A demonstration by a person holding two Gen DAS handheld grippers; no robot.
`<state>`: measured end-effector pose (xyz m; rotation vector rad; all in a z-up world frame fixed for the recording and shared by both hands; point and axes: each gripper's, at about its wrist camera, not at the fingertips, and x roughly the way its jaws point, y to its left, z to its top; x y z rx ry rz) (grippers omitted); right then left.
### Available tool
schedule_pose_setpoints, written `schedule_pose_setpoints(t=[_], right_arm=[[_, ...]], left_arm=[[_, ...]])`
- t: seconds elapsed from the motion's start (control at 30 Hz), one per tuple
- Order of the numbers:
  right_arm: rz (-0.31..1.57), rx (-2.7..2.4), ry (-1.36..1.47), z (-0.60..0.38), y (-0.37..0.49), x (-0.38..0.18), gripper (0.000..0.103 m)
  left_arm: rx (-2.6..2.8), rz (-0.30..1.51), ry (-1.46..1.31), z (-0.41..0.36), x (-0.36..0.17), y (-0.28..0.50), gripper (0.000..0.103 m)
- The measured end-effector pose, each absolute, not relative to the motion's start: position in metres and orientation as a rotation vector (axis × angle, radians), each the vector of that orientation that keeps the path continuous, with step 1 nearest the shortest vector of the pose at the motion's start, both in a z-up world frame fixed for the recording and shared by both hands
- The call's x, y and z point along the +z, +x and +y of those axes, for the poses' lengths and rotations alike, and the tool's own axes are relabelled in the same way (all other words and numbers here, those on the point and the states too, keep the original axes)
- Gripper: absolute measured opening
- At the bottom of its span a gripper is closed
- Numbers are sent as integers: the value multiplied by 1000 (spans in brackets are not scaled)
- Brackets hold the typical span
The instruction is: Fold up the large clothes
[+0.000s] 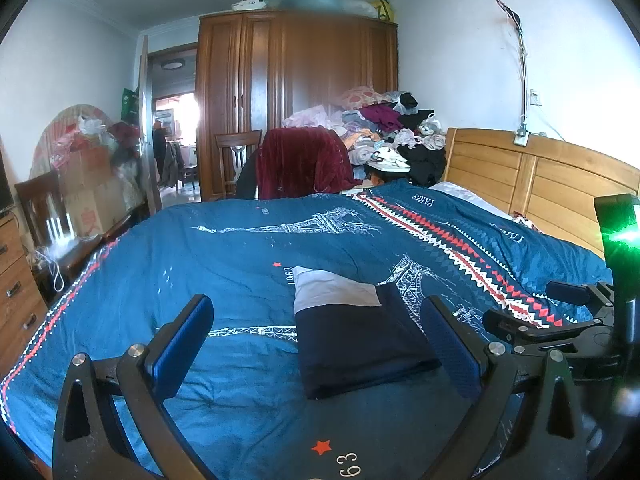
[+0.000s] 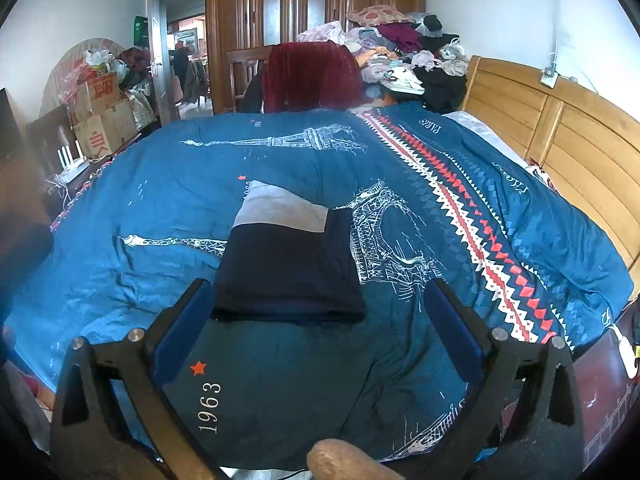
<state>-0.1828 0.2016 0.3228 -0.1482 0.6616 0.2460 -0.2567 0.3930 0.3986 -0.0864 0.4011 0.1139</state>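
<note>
Bedroom clutter surrounds a blue quilt (image 1: 240,264) bearing a folded, seemingly navy-and-grey garment (image 2: 288,256); both tools (image 1: 316,332) (image 2: 320,312) spread, empty.

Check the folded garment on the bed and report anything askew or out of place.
The folded navy garment lies flat on the blue duvet, but a narrow dark strip sticks out past its right edge, beside the grey panel. Both grippers, left and right, are open and empty.
</note>
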Motion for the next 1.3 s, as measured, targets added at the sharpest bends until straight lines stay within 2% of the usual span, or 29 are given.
schedule_pose_setpoints(t=[1.3], right_arm=[[696,276,-124,197,-174,316,103]], left_arm=[[109,413,-83,394,394,-257,103]])
